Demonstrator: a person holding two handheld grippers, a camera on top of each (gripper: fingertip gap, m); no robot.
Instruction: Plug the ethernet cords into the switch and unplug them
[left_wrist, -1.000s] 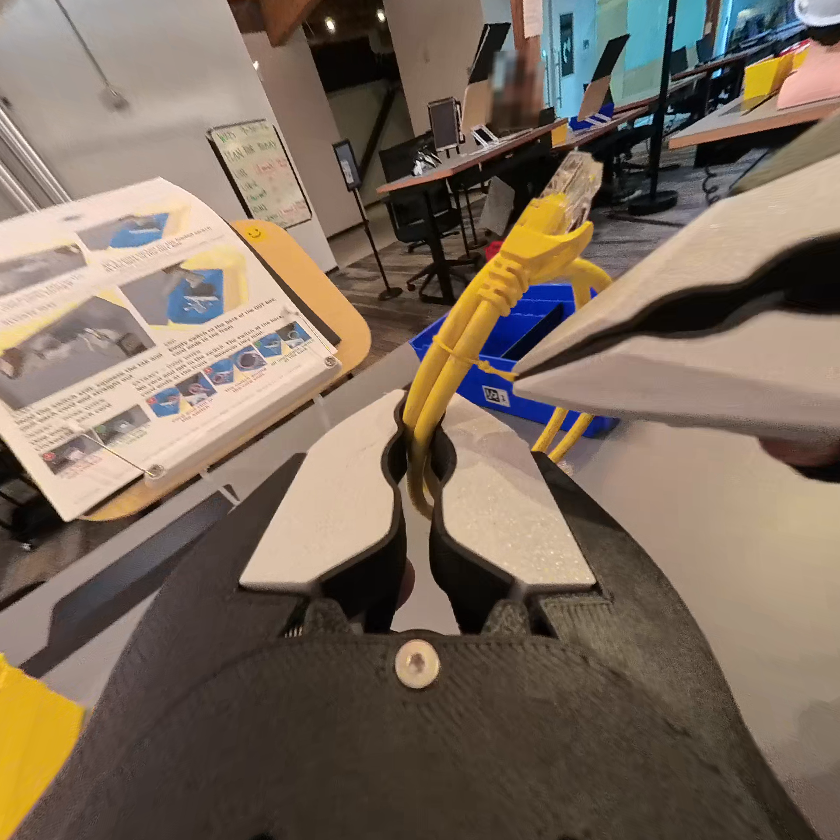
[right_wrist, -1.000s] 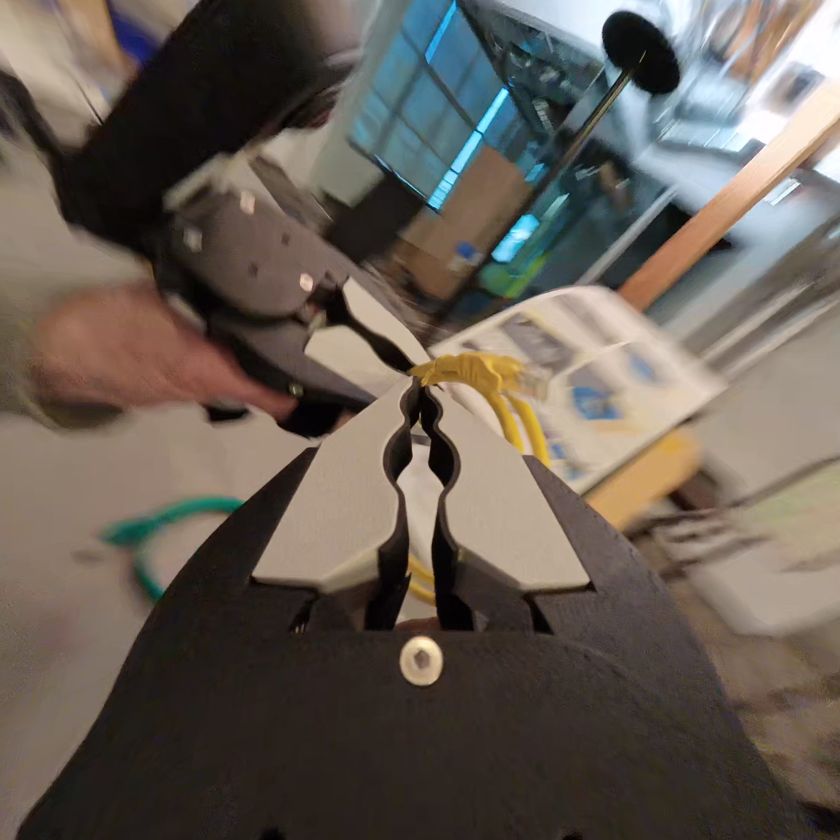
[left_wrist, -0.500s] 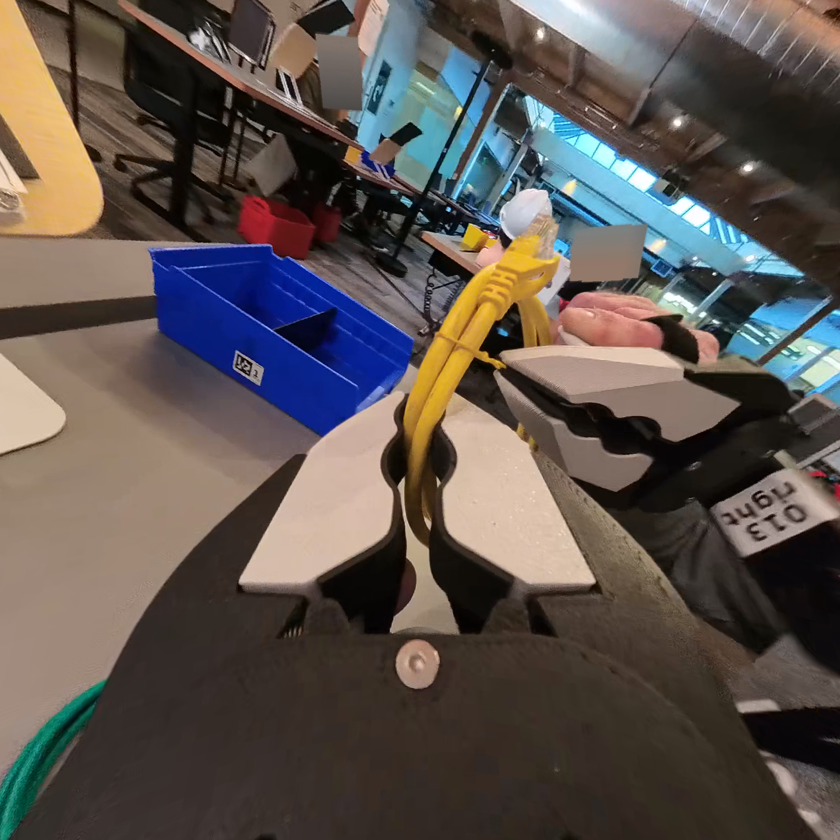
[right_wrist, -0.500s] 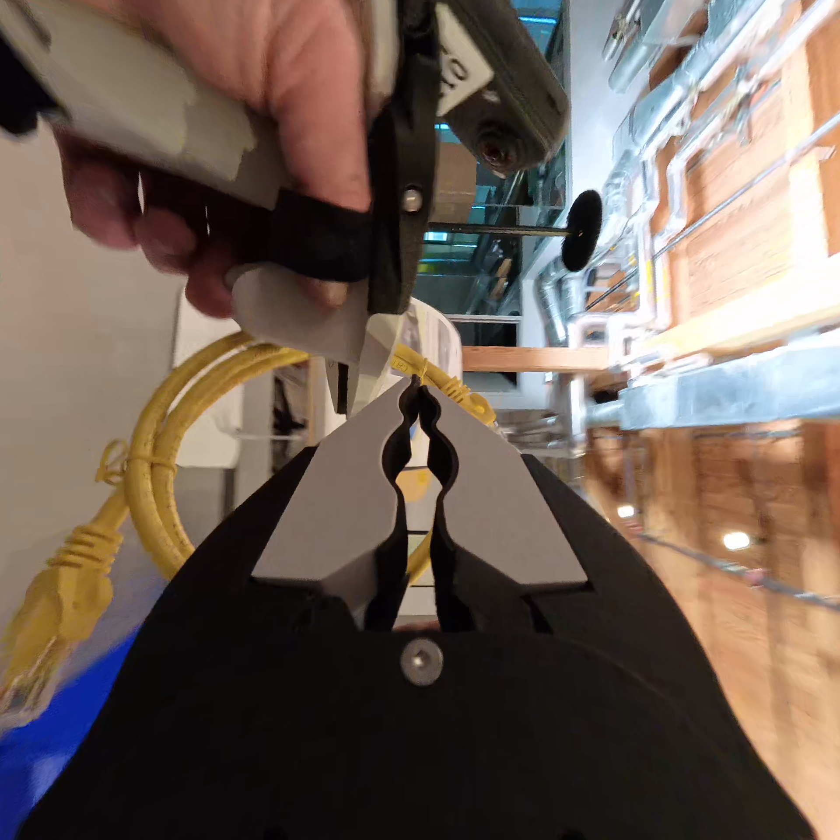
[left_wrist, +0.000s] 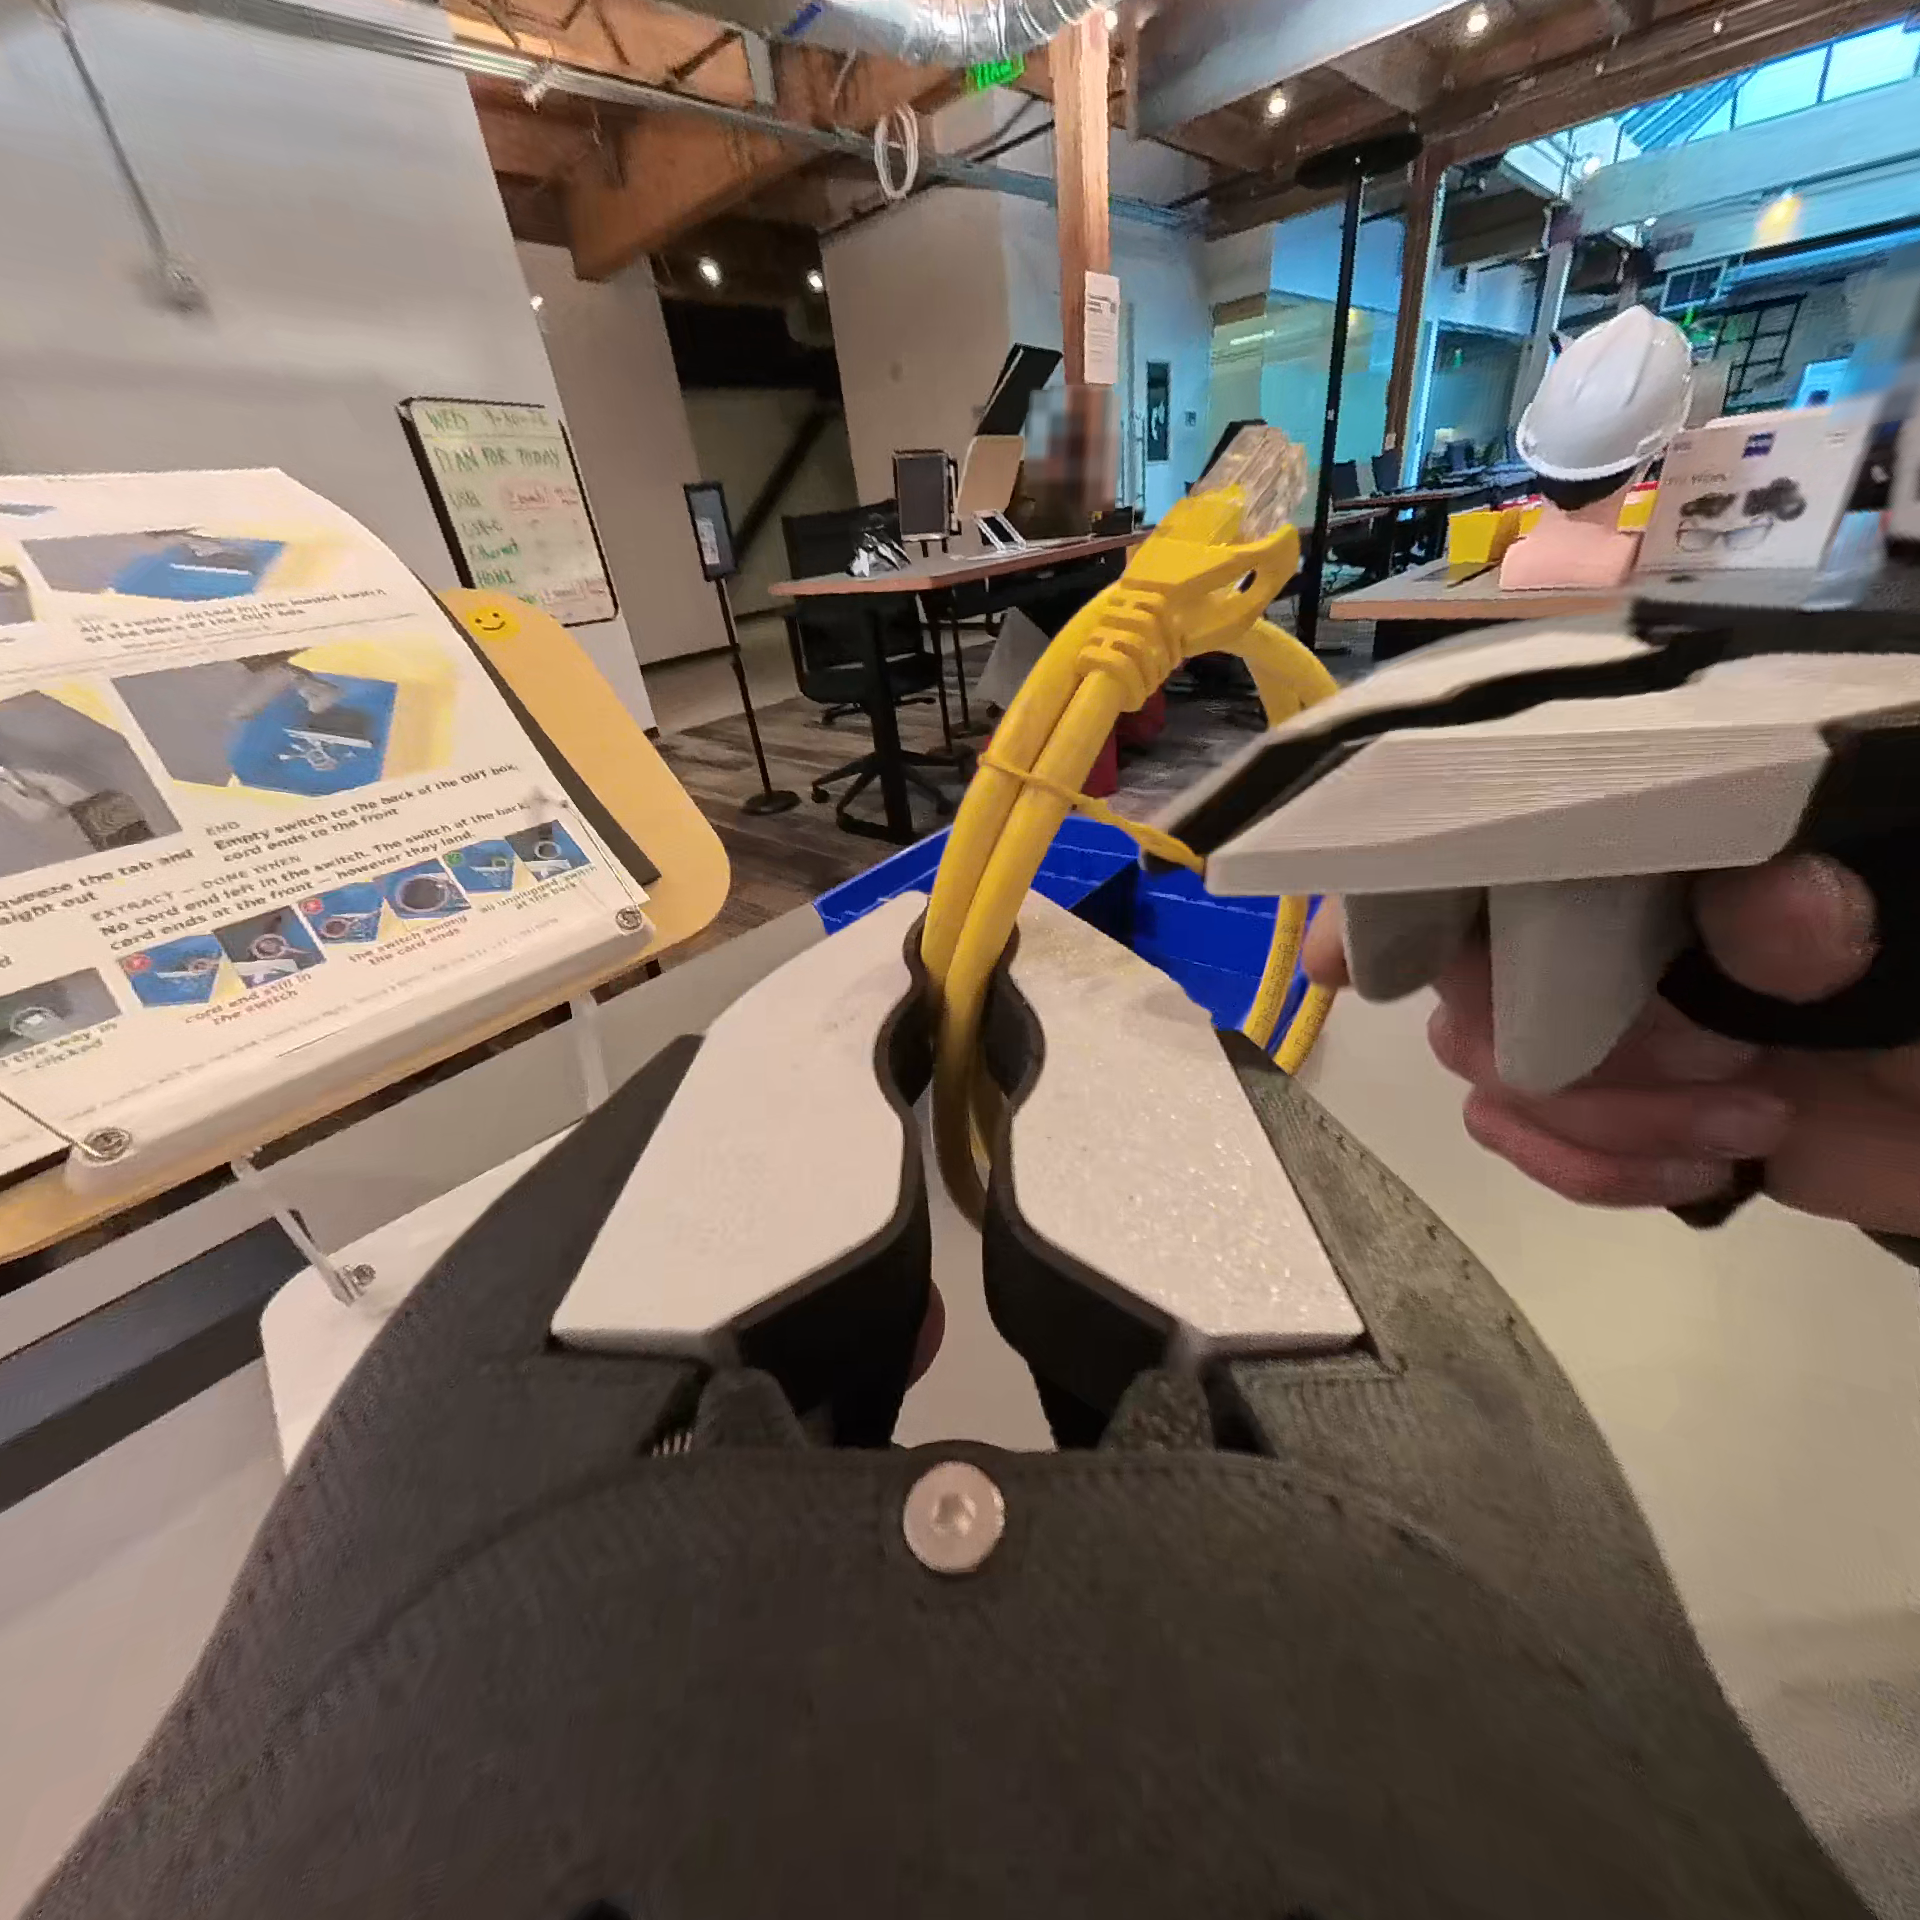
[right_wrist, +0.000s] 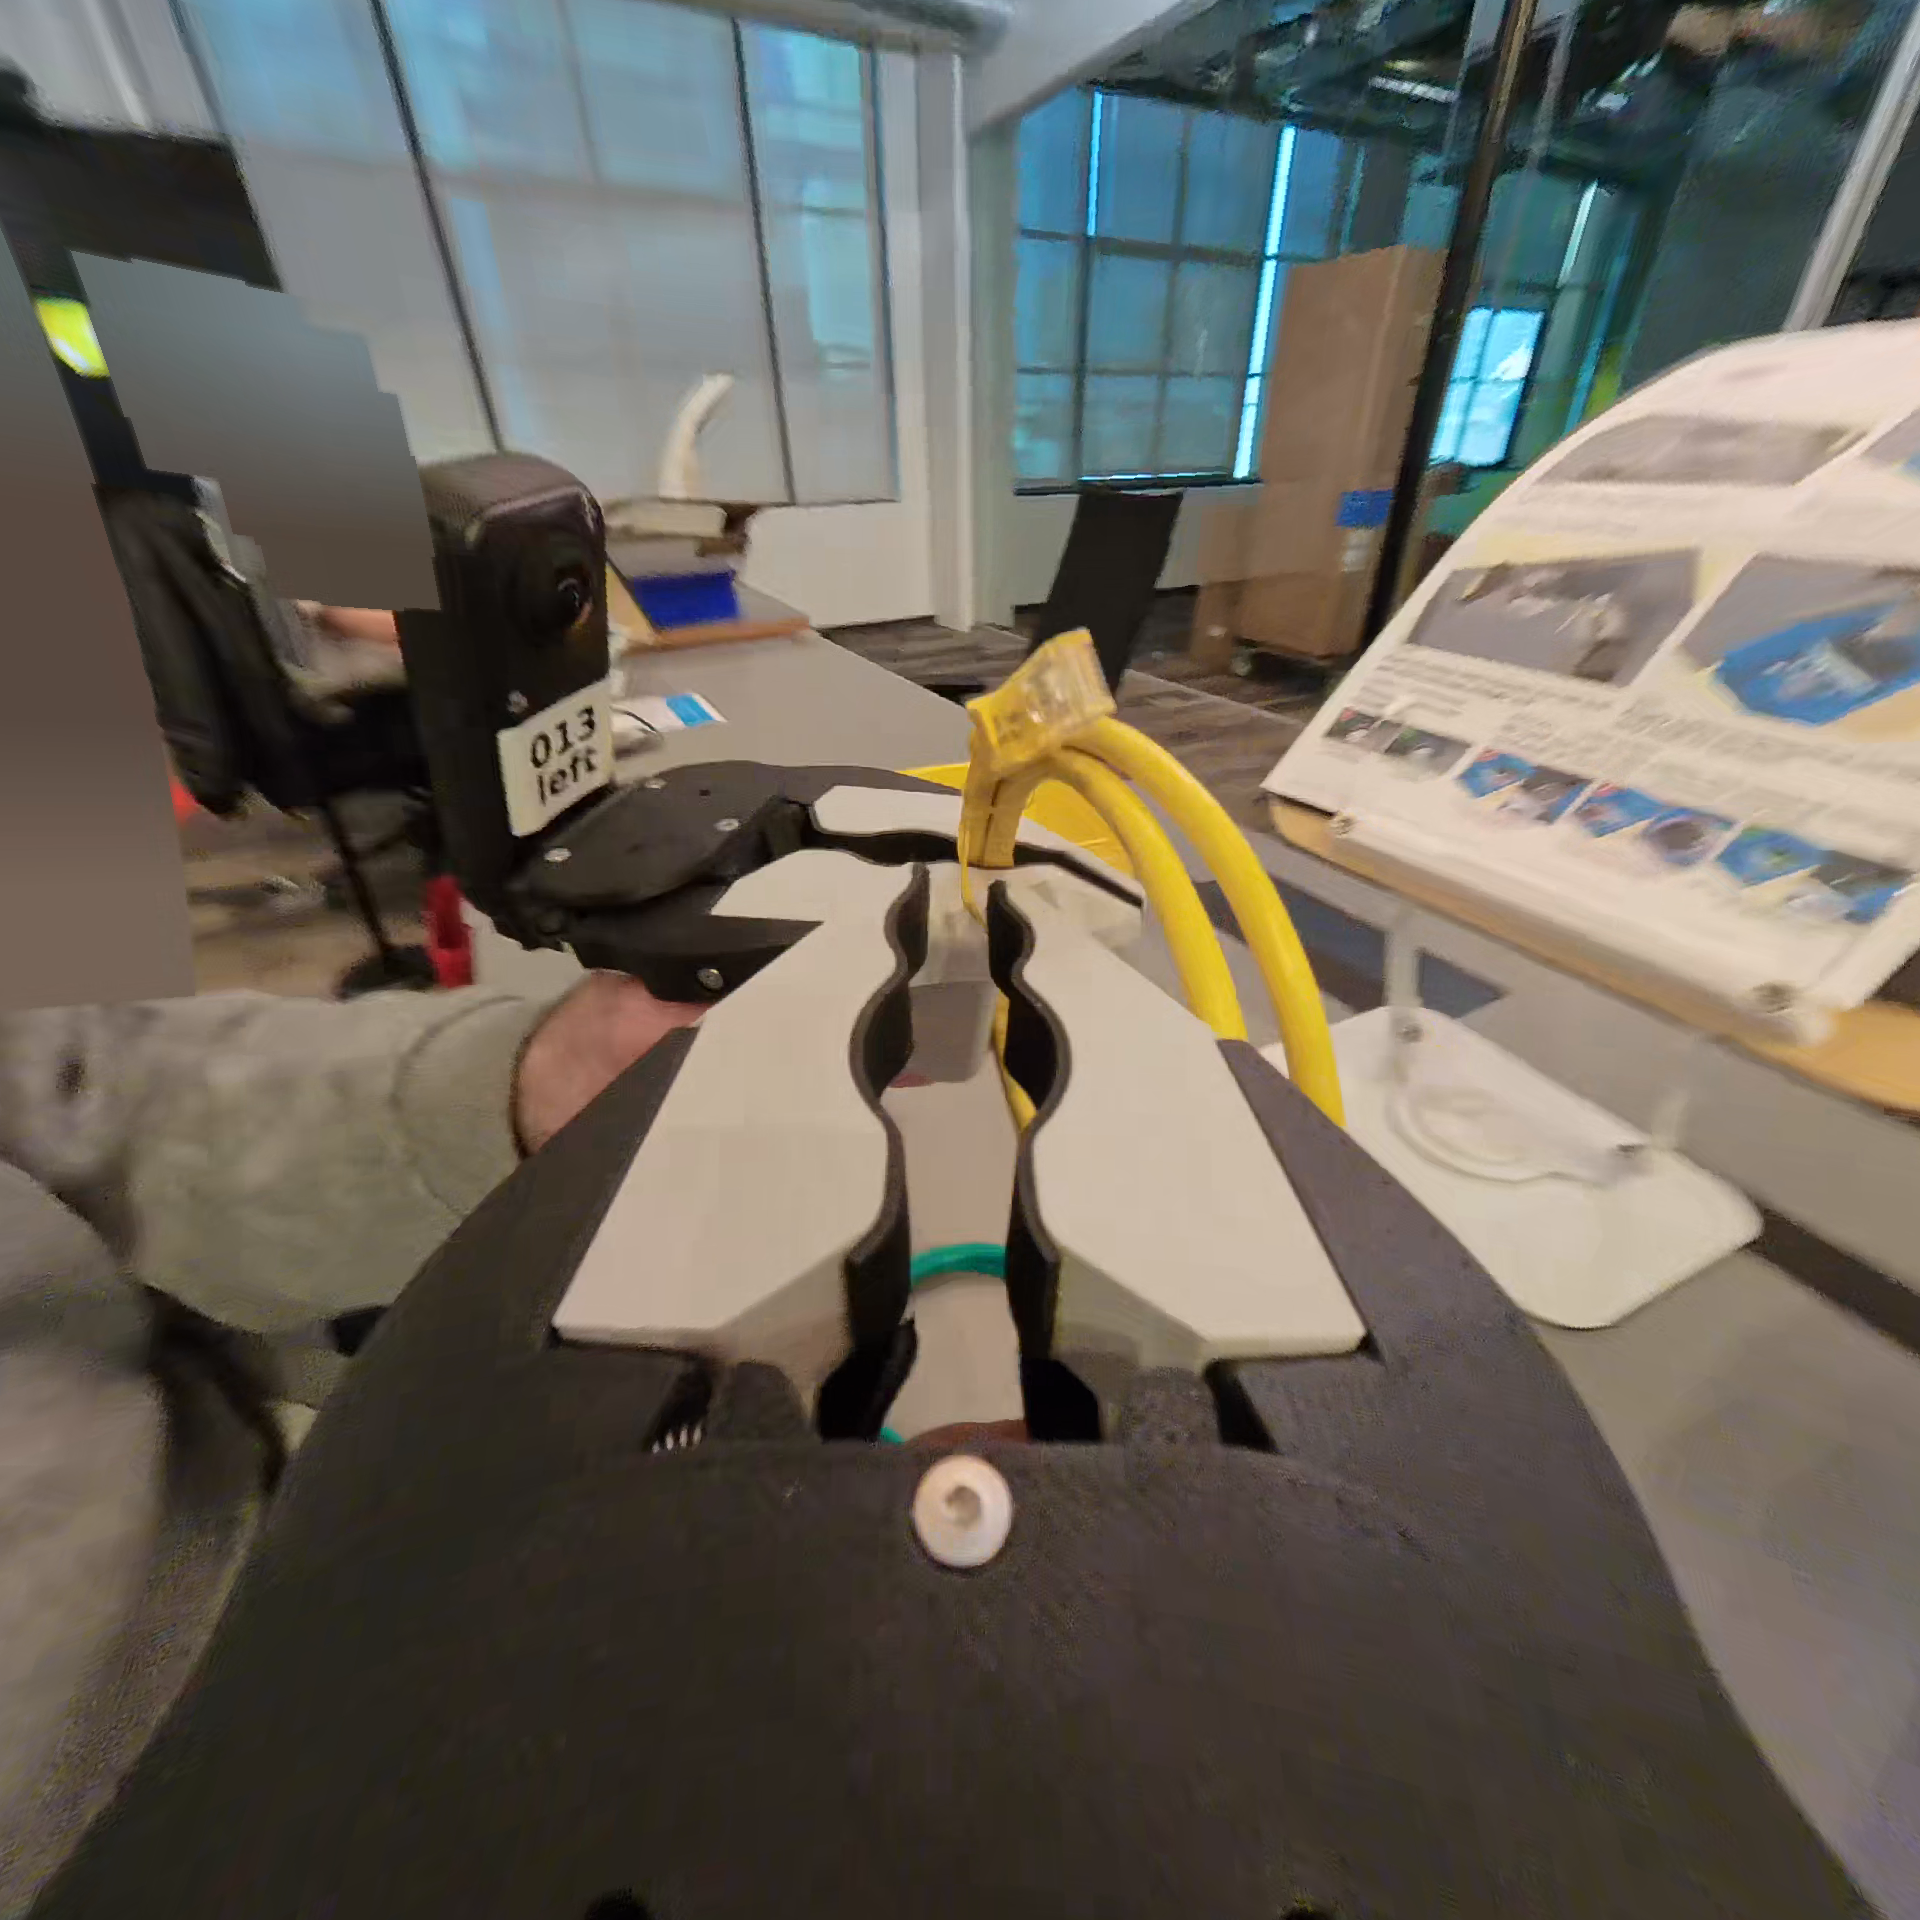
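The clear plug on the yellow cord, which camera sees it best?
The left wrist view. There the clear plug stands sharp above the left gripper, whose jaws pinch the yellow cord. The right wrist view shows the plug too, at a slant and softer, over both grippers.

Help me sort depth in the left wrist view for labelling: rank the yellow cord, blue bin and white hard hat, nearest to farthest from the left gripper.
1. Yellow cord: clamped in the left gripper.
2. Blue bin: on the table, just behind the cord.
3. White hard hat: far right, on a distant desk.
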